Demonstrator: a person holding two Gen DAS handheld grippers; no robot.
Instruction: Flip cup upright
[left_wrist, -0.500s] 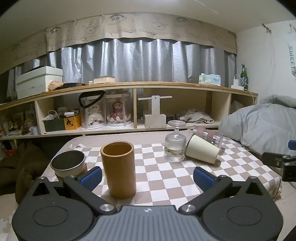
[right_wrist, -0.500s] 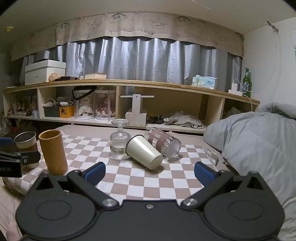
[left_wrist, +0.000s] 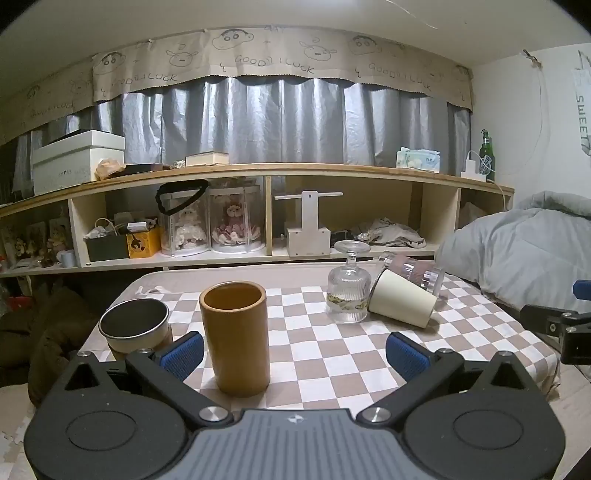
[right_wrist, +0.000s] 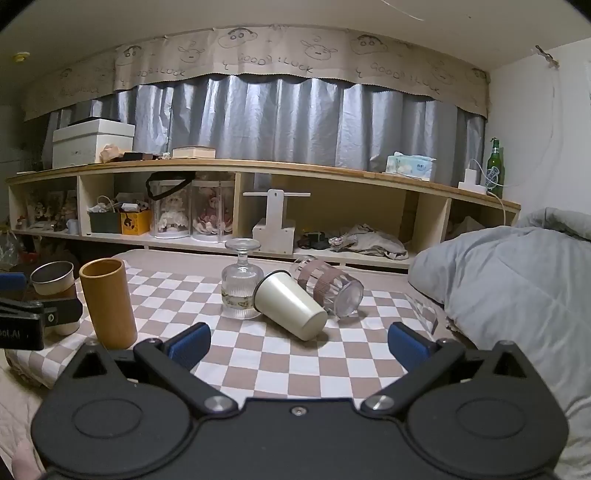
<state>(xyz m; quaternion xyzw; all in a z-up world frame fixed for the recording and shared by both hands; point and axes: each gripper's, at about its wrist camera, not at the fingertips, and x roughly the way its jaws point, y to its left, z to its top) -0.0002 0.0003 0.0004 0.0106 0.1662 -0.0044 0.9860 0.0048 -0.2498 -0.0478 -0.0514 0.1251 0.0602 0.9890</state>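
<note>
valance (left_wrist: 280, 59): "GOOD LUCK", repeated | wall banner (left_wrist: 581, 122): "SWEET" | left gripper (right_wrist: 14, 334): "AI", partly cut off

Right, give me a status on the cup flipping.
Done: the tan cup and the metal cup stand upright. In hand: nothing; the left gripper and right gripper are both open and empty, short of the cups. Left: the white cup and banded glass lie on their sides, and the stemmed glass stands inverted.
</note>
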